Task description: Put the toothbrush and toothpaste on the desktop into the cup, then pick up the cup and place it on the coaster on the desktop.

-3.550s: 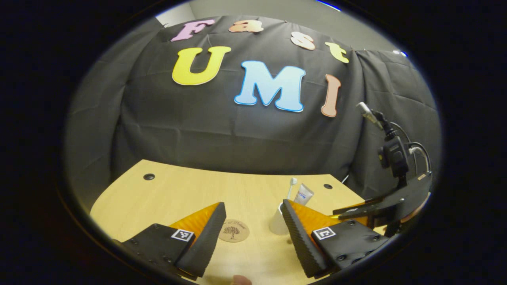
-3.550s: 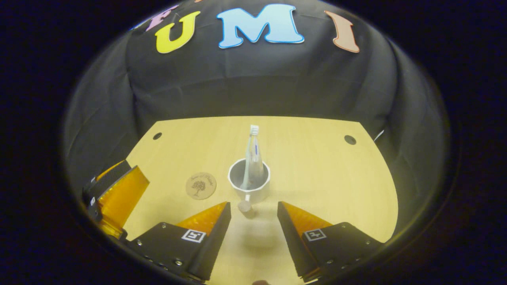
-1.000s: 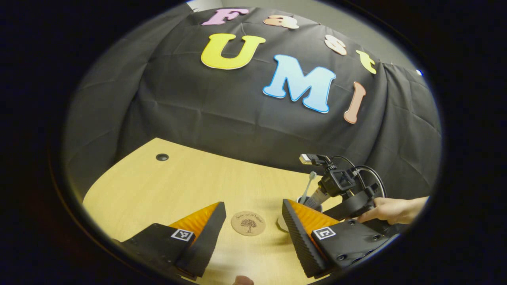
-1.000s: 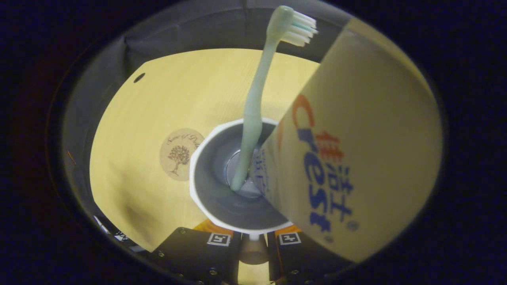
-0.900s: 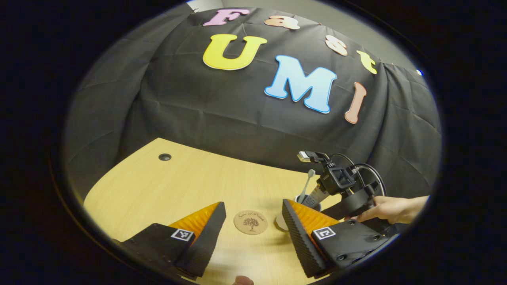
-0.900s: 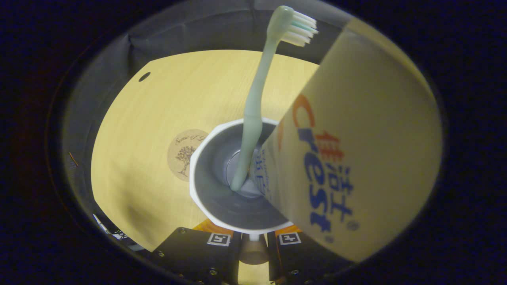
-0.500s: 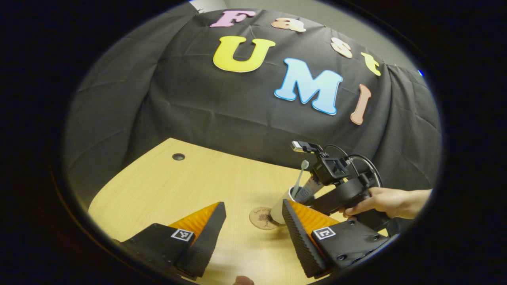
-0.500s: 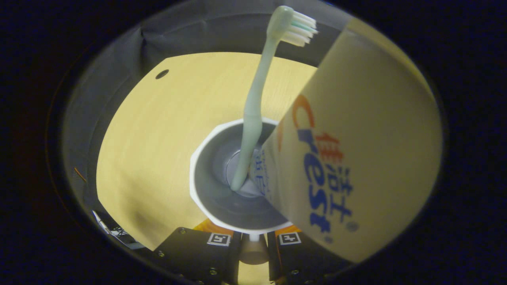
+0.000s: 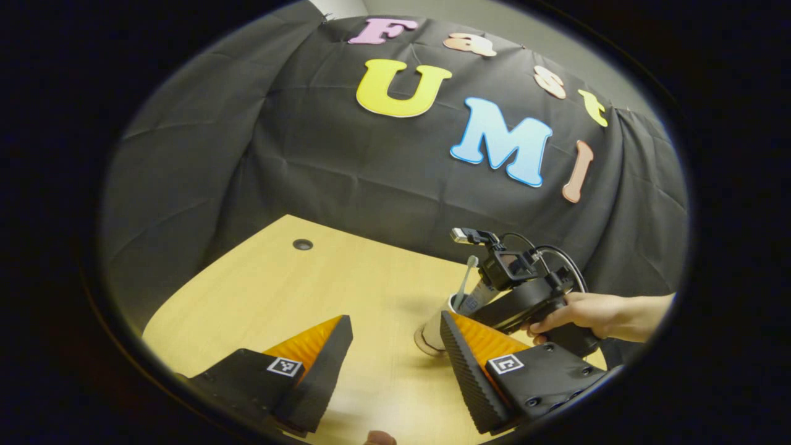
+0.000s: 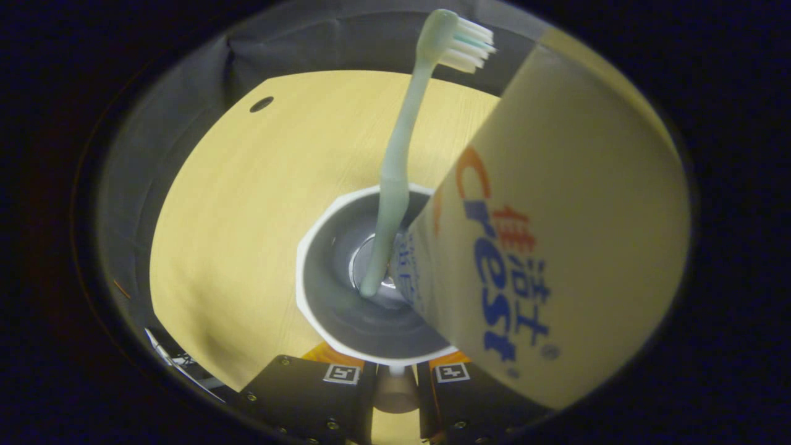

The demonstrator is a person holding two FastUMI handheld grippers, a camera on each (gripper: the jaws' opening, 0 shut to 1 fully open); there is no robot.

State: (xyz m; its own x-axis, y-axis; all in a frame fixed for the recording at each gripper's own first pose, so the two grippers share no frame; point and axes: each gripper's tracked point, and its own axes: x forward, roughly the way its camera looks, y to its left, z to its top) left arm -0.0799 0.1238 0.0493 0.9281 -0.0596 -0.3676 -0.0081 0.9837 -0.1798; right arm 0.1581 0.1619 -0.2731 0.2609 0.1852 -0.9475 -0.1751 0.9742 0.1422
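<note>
Carried left, cup (image 10: 371, 321) now covers the coaster (image 9: 422, 341); right gripper (image 10: 393, 386) clamps its handle, left gripper (image 9: 395, 364) gapes wide, empty.

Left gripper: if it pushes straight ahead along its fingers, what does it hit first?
Likely the bare desk, then the booth wall. The left gripper is open and the gap ahead looks free. The cup sits just right of that line, so a graze is possible; depth is unclear.
</note>
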